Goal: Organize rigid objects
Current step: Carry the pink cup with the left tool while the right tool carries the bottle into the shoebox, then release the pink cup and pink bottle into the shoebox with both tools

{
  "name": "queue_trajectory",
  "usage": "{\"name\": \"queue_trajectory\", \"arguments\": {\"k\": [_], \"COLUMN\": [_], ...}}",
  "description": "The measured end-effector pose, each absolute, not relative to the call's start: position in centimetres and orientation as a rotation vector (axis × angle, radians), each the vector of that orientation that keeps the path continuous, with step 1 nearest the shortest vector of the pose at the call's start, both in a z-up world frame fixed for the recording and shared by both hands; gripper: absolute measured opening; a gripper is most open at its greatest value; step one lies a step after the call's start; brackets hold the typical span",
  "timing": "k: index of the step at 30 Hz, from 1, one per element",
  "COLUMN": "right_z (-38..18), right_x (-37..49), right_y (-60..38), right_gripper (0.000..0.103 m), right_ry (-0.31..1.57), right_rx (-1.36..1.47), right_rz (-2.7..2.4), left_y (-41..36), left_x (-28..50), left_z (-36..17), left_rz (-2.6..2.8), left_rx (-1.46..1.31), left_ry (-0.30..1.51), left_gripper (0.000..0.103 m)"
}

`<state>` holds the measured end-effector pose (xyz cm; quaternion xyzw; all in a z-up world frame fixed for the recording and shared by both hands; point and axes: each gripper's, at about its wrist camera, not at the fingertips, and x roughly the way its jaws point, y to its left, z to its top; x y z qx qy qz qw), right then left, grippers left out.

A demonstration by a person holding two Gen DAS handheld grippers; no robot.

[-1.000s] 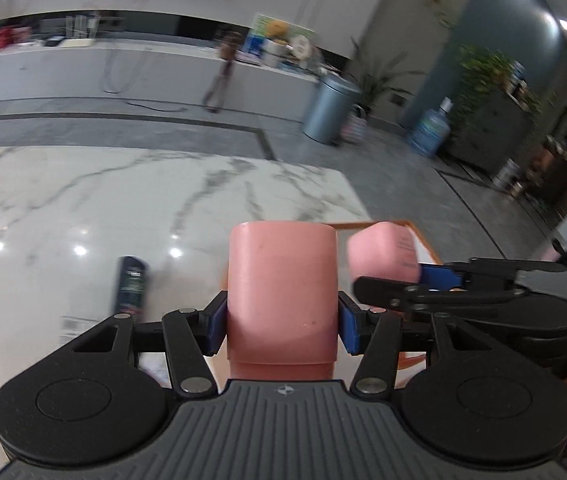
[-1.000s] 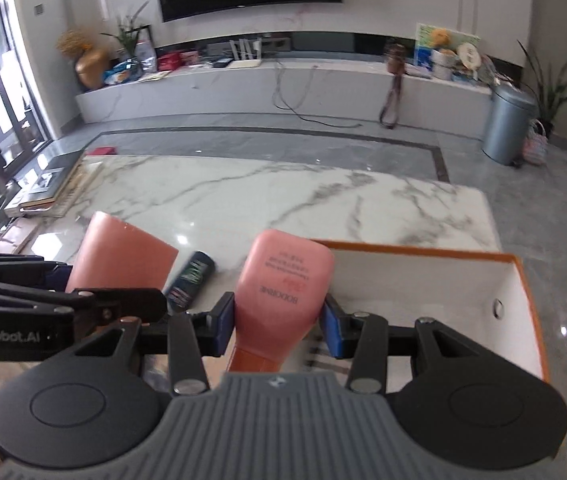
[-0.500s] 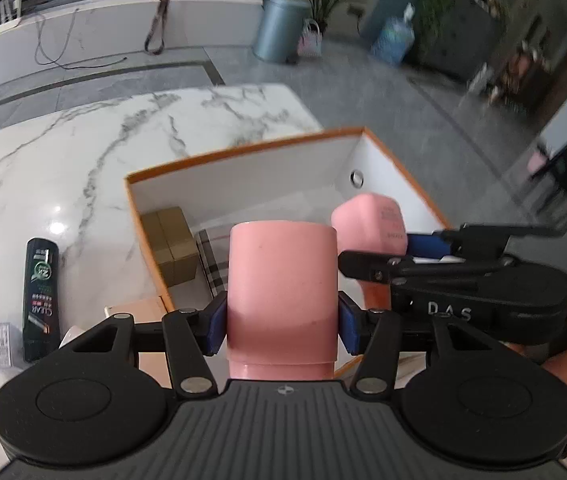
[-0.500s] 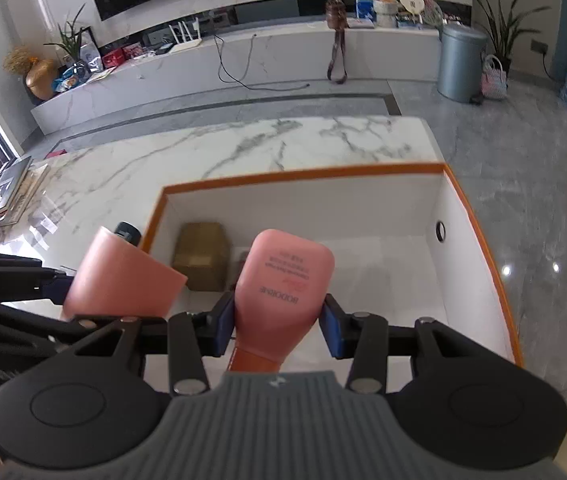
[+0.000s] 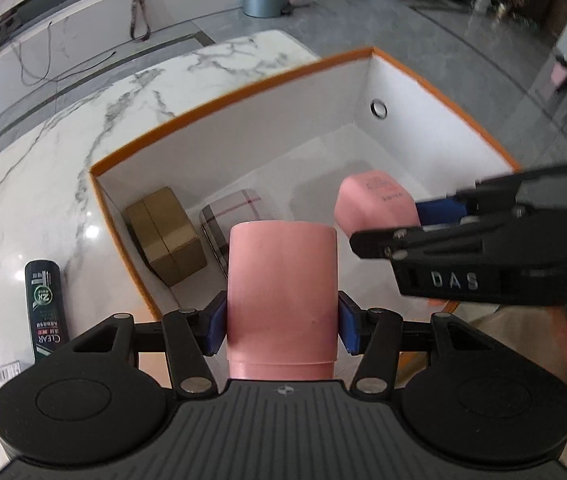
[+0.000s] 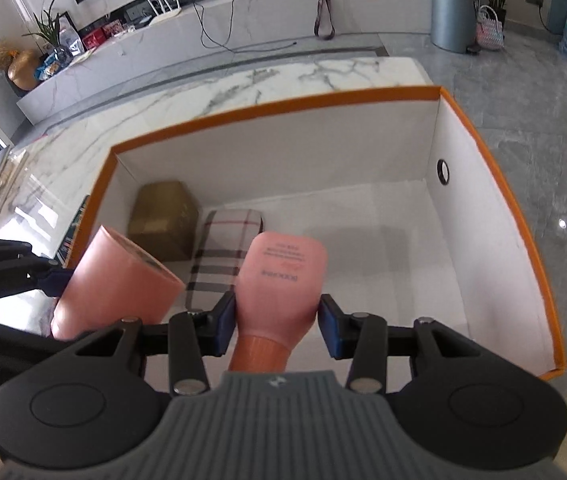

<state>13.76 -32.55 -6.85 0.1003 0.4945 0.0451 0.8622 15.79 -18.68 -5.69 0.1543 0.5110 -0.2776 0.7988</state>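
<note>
From my left wrist camera, my left tool (image 5: 281,322) is clamped on a smooth pink plastic cylinder (image 5: 281,292): both blue pads (image 5: 216,330) press its sides, and it stands out ahead of me, between the fingers. It hangs over the near left part of a large open box with white walls and an orange rim (image 5: 223,100), which sits on the white marble surface (image 5: 63,152). On the box floor, beyond the cylinder, lie a small brown cardboard carton (image 5: 165,236) near the left wall and a flat checked case in grey and white (image 5: 229,216) just beside it. Outside the box, on the surface to the left, lies a dark green bottle with white lettering (image 5: 43,312). To my right, my right tool (image 5: 431,216) reaches in over the box with a soft pink squeeze tube (image 5: 375,204) in its grip.

From my right wrist camera, my right tool is closed on the pink tube (image 6: 281,280); the left pad (image 6: 225,328) presses it low down, above its darker orange cap, and the broad flat end points forward over the box floor. The checked case (image 6: 223,248) lies just left of and beneath the tube, with the brown carton (image 6: 163,220) beyond it in the left corner. The pink cylinder (image 6: 119,288) shows at the left, tilted, held over the box's left wall (image 6: 95,200).
</note>
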Motion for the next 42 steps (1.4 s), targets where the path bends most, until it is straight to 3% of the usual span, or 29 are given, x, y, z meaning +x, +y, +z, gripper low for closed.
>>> {"name": "queue_trajectory", "arguments": {"k": [15, 27, 42], "right_z": [-8.4, -8.2, -8.6], "right_x": [14.3, 14.2, 14.8], "right_y": [-31.9, -31.7, -28.2], "right_gripper": [0.044, 0.044, 0.043], "right_ry": [1.076, 1.083, 1.103], "right_rx": [0.231, 0.221, 0.115], "right_rz": [0.119, 0.106, 0.104], "left_y": [-19.4, -16.2, -10.1], "left_x": [15.3, 15.3, 16.3], "left_z": [-7.6, -5.7, -2.7], "left_rz": [-0.601, -0.639, -0.508], "left_rx": [0.430, 0.230, 0.005], "left_ry": [1.083, 1.050, 0.957], "left_gripper": [0.063, 0.070, 0.055]}}
